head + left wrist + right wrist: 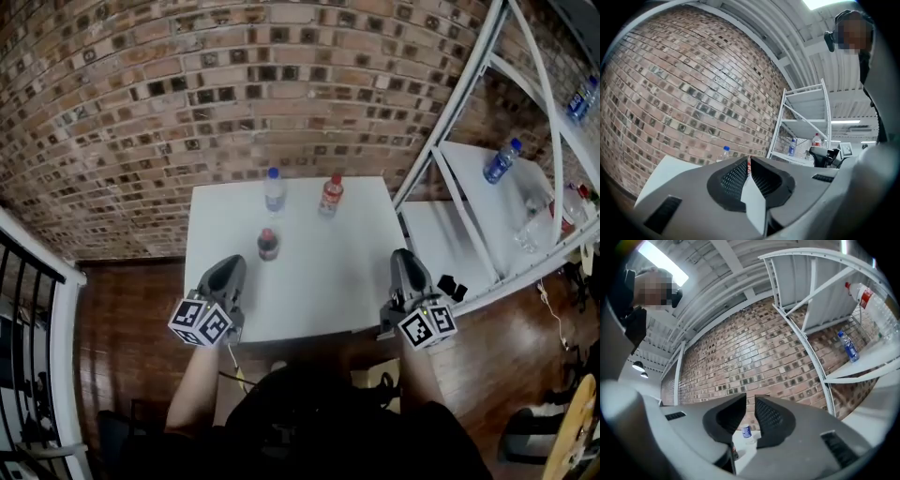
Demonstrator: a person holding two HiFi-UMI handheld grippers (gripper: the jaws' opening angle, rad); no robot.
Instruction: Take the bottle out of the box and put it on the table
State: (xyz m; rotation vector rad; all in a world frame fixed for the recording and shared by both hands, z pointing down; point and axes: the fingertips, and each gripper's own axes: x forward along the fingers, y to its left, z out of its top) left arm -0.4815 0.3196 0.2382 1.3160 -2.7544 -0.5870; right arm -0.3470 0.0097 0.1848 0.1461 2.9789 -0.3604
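From where I stand, a square white table (319,281) is pushed up against a red-brown brick wall (187,84), and three bottles are upright on it. A clear plastic bottle with a blue cap (274,190) is at the table's far edge, a little left of its middle. A clear bottle with a red cap and red label (330,196) is just beside it to the right, also at the far edge. A small dark bottle with a red cap (268,244) is nearer the table's centre, in front of the blue-capped one and apart from both. The person holds the left tool (231,265) over the table's near left part, pointing roughly level toward the wall. Its jaws are drawn almost together with only a thin slit between them, and nothing is in them. The right tool (404,255) hangs at the table's near right corner. Its jaws too are close together, with a narrow gap and nothing gripped. Neither tool touches a bottle. To the right of the table is a white metal shelf rack (469,225), with a blue-labelled bottle lying on its shelf (501,161). Dark wooden floor (131,309) shows to the left of the table.
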